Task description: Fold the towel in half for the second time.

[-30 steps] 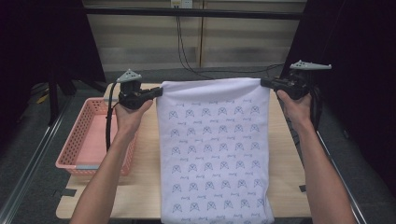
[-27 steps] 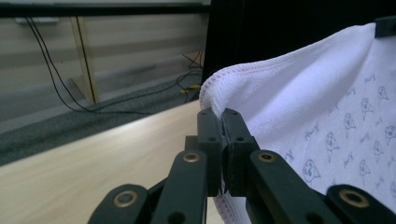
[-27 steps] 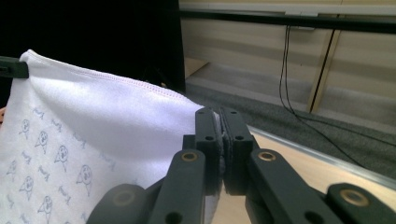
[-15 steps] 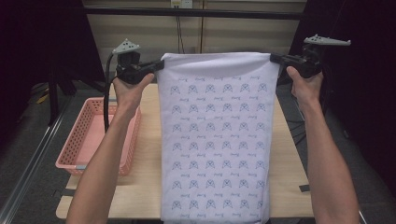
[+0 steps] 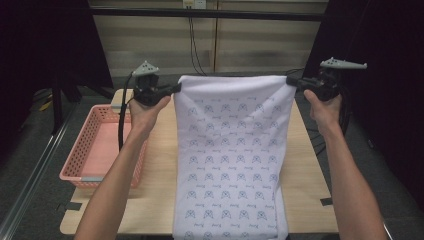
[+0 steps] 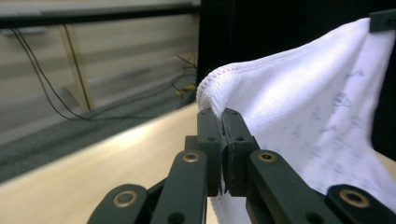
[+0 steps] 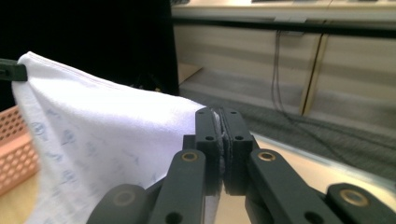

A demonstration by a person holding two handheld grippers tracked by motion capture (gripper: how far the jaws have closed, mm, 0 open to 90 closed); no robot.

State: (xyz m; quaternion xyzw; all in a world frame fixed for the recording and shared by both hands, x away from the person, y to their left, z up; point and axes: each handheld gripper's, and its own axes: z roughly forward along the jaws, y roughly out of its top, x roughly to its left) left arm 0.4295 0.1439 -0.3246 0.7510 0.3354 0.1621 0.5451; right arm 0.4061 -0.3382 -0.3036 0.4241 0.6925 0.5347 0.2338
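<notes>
Towel point(image 5: 232, 150) is stretched between my two claws, top edge held up off the table point(image 5: 160, 165) w/ the rest draping down toward the near edge and hanging over it. White cloth, small blue printed motifs in rows.

Left claw point(image 5: 176, 88) is clenched on the top-left corner; in the left gripper view the jaws pinch right on the stitched hem point(image 6: 212, 81), pads pressed tight together, cloth fanning out to the right. Right claw point(image 5: 291, 81) is clamped on the top-right corner; in the right gripper view the fabric edge sits squeezed between the two black jaws and spreads away to the left.

Top edge runs approx. level btwn the claws, pulled taut, w/ slight diagonal creases coming off each corner. Both hands are raised above the far part of the table, forearms coming in from the bottom.

Pink basket point(image 5: 90, 150) sits at the table's left side, beside the towel but apart from it; its mesh wall also peeks in at lower left of the right gripper view point(image 7: 16, 149).
</notes>
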